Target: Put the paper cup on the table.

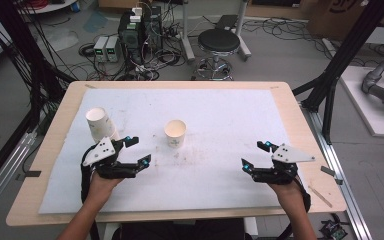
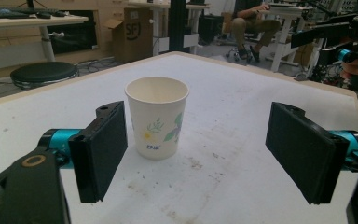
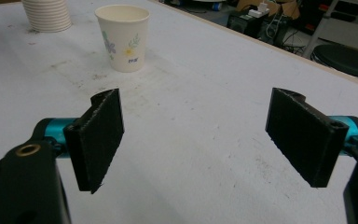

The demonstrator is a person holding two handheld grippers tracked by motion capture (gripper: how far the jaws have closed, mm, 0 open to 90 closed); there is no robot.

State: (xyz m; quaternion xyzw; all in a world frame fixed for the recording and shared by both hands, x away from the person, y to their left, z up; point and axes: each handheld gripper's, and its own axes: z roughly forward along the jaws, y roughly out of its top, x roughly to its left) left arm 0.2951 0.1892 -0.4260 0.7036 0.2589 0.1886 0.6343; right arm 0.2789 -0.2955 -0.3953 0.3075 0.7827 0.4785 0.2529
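Forearms come in from the bottom edge of my high view, cut off below the elbows, each hand wrapped around the body of its tool. My left gripper (image 1: 135, 150) sits low over the white mat (image 1: 215, 180), angled up and to the right, with its grey plate tilted on top; my right gripper (image 1: 256, 156) mirrors it on the far side, pointing up and to the left. Both are released: the jaws stand wide apart with nothing between the pads, and only bare, stained mat lies under the right pair in the right gripper view.

Ahead of the left gripper stands the single paper cup (image 2: 157, 116), upright, mouth up, with a flower print on its side. In the left gripper view it sits beyond the jaws, closer to the left-hand pad than the other, and I think there is a gap between pad and cup wall, though the angle makes that hard to judge. In the high view it stands near the middle of the mat, well apart from the right gripper.

Behind the left hand rises the stack of cups (image 1: 100, 123), leaning a little; its base is hidden by the gripper plate. In the right gripper view its top is cropped by the frame.
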